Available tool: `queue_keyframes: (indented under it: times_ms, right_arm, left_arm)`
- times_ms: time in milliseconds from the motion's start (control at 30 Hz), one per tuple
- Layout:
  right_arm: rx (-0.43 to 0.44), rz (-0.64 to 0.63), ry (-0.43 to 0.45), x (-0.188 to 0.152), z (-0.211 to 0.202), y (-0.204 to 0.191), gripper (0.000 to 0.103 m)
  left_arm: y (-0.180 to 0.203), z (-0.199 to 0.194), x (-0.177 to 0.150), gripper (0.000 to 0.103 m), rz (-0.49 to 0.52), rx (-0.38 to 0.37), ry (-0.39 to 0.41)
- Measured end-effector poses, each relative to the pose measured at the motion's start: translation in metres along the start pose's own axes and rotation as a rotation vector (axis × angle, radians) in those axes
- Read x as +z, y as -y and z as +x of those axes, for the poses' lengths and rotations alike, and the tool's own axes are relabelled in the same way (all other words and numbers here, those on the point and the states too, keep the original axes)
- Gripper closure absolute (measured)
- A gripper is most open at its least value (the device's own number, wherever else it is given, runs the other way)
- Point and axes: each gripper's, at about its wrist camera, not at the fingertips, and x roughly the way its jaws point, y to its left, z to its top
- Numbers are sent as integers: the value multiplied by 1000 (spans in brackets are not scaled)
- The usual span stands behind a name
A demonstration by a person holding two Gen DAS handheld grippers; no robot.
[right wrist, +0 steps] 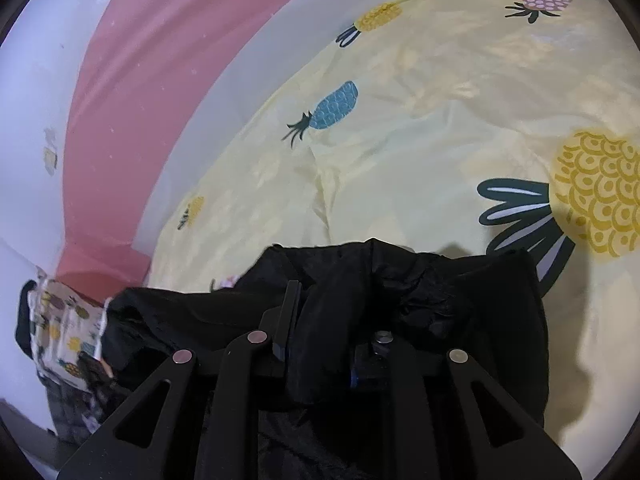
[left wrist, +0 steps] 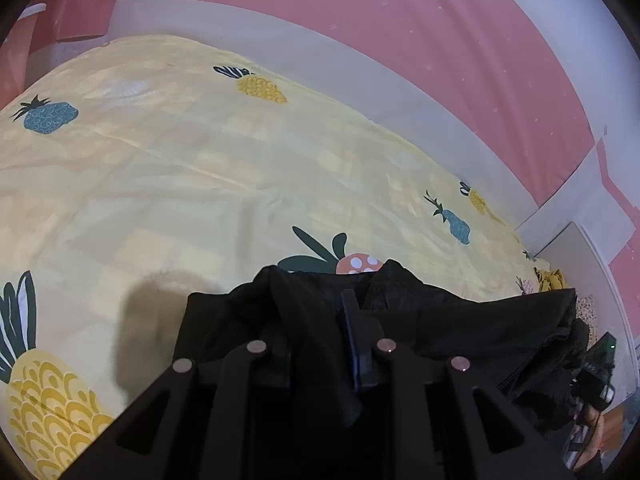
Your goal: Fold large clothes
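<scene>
A large black garment (left wrist: pixel 460 320) hangs bunched from both grippers above a yellow bedsheet (left wrist: pixel 200 168) printed with pineapples. My left gripper (left wrist: pixel 320 320) is shut on a fold of the black garment; cloth drapes over the left finger and only the right finger (left wrist: pixel 356 332) shows. In the right wrist view my right gripper (right wrist: pixel 320 312) is shut on the black garment (right wrist: pixel 460 300), with cloth bunched between and over the jaws and one finger (right wrist: pixel 290 312) showing. The sheet (right wrist: pixel 420 140) spreads beyond it.
A white bed frame (left wrist: pixel 360 76) and a pink wall (left wrist: pixel 440 32) border the bed's far side. A pineapple-print pillow (right wrist: pixel 68 332) lies at the lower left of the right wrist view. A dark device (left wrist: pixel 596 368) sits at the bed's right edge.
</scene>
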Motion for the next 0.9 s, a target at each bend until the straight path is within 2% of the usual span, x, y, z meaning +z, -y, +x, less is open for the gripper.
queue_keyframes:
  times_ms: [167,267,300,333,400,467,533,567,633,700,767,833,900]
  right_arm:
    - [65,6,21,4,-22,-10,73]
    - [103,-17,22,5,-37,-14,62]
    - [135,-19,33,5,-45,-14,55]
    - [165,-11,47,5,-50,-12,43]
    - [269,50,101,5,-67,0,29]
    - [311,125,168,7,-83,15,29]
    - [239,101,236,2,-95,13,29]
    - [196,40,230,-1,-94,4,29]
    - [84,-118,159,-9,-78,-21,29]
    - [-94,-293,89,-21,-48,-45,29]
    - [-207,-352,-10,-28,-14,-47,29]
    - [-257,-385,-38,-33,4,-45,29]
    - [-271,-380,-26,-31,9,-44,29]
  left_arm:
    - [5,1,1,80,3,12,-6]
    - [5,1,4,80,-6,5,-20]
    - [4,2,4,80,-10,6,-22]
    - [4,2,5,80,-14,6,-22]
    - [3,3,5,79,-20,3,-16]
    - [3,3,4,78,-21,1,-13]
    - [4,3,5,76,-31,2,-17]
    - [4,3,7,75,-35,1,-23]
    - [4,0,11,71,-55,-7,-35]
    - [4,-4,16,67,-71,-11,-55]
    - [4,-12,22,61,-83,-23,-68]
    - [3,-26,29,48,-91,-57,-59]
    - [4,-41,35,44,-88,-79,-33]
